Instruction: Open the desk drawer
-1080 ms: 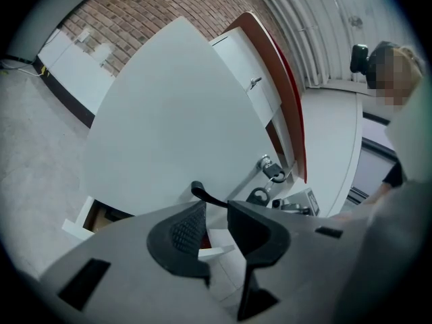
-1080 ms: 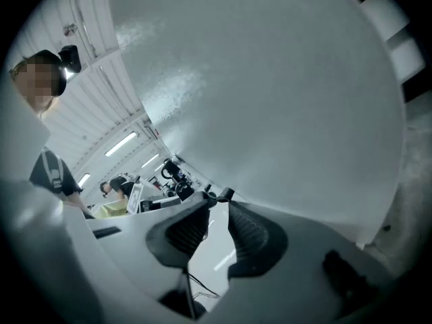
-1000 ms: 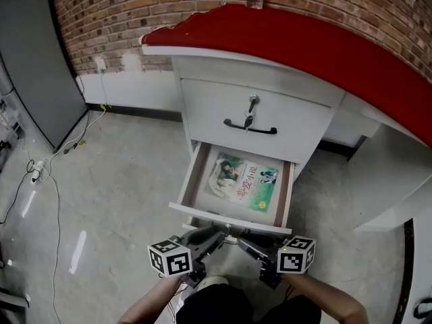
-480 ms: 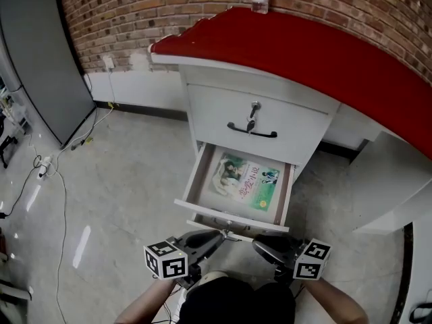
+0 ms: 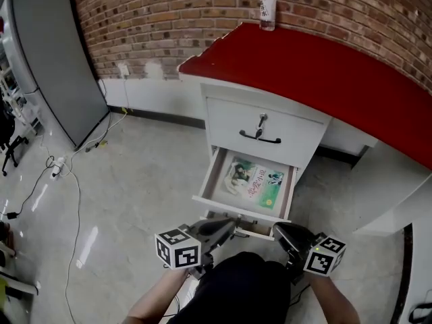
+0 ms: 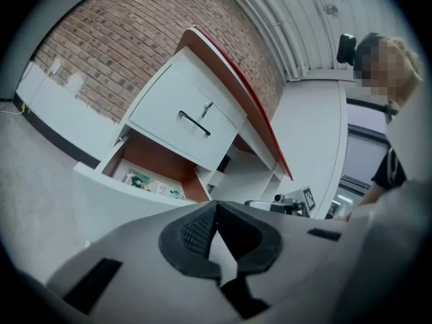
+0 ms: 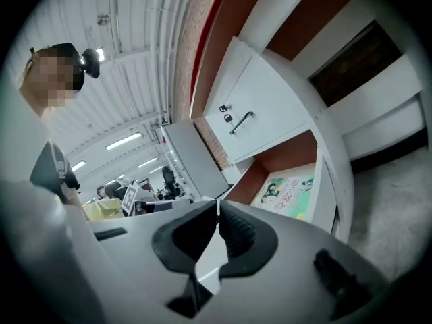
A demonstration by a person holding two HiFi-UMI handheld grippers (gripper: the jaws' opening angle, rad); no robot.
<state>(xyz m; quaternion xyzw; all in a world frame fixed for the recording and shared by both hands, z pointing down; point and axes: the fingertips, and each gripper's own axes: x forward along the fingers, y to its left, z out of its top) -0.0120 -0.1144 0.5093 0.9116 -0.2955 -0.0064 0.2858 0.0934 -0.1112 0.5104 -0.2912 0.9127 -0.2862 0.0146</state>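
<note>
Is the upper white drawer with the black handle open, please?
No, the upper white drawer sits shut; only the lower white drawer is pulled out.

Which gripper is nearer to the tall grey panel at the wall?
Left. The left gripper is well right of the grey panel, by the open drawer; the right gripper is even farther right, beyond the left one.

Red brick wall (image 5: 169, 19) runs across the top, white skirting strip (image 5: 145, 96) below it. Shiny grey floor (image 5: 135, 181) fills the left, cable (image 5: 75, 201) trailing over it, dark grey panel (image 5: 50, 52) standing upper left.
</note>
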